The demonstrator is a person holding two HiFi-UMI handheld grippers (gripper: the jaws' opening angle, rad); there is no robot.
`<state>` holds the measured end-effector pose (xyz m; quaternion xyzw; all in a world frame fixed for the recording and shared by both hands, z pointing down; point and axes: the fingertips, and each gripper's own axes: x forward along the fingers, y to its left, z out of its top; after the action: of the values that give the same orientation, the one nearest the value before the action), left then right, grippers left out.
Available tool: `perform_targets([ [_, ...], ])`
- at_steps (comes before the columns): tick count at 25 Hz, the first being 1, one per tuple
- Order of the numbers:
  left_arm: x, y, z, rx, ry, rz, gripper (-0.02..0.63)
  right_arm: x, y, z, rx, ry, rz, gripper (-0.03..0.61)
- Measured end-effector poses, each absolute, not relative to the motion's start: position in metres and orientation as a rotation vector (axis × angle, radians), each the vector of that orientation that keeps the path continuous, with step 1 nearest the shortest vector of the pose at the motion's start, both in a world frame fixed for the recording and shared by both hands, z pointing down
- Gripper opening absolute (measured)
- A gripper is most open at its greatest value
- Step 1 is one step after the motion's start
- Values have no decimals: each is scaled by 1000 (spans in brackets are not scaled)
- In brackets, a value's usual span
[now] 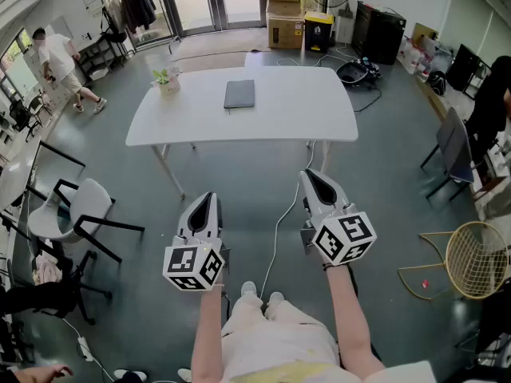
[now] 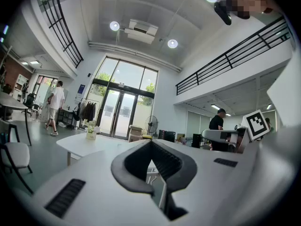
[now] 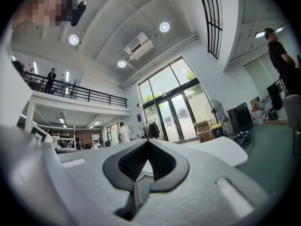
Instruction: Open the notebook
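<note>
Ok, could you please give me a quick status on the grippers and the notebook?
Left gripper and right gripper shut, empty, short of the table. Notebook closed, lying flat, untouched. Plant at the table's corner, clear of it.

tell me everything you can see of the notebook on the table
The notebook is a thin dark grey rectangle with a plain cover, closed, lying flat on the white table, slightly left of its middle, toward the far edge. Only the table touches it; a small potted plant stands apart to its left.
</note>
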<state>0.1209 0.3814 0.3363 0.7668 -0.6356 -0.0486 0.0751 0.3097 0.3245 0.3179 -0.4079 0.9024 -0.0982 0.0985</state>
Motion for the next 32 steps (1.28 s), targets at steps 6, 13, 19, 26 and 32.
perform_targets([
  [6, 123, 383, 341, 2288, -1908, -147, -2, 311, 326, 326, -1203, 2690, -302, 5],
  [13, 122, 385, 346, 2269, -1915, -145, -2, 317, 316, 339, -1263, 2653, -375, 6],
  [19, 116, 370, 349, 2245, -1915, -158, -2, 313, 303, 346, -1263, 2690, -382, 6],
  [26, 118, 333, 356, 2257, -1887, -148, -2, 310, 267, 357, -1275, 2701, -396, 28],
  [32, 102, 286, 367, 2260, -1855, -138, -2, 290, 224, 369, -1283, 2710, -420, 61],
])
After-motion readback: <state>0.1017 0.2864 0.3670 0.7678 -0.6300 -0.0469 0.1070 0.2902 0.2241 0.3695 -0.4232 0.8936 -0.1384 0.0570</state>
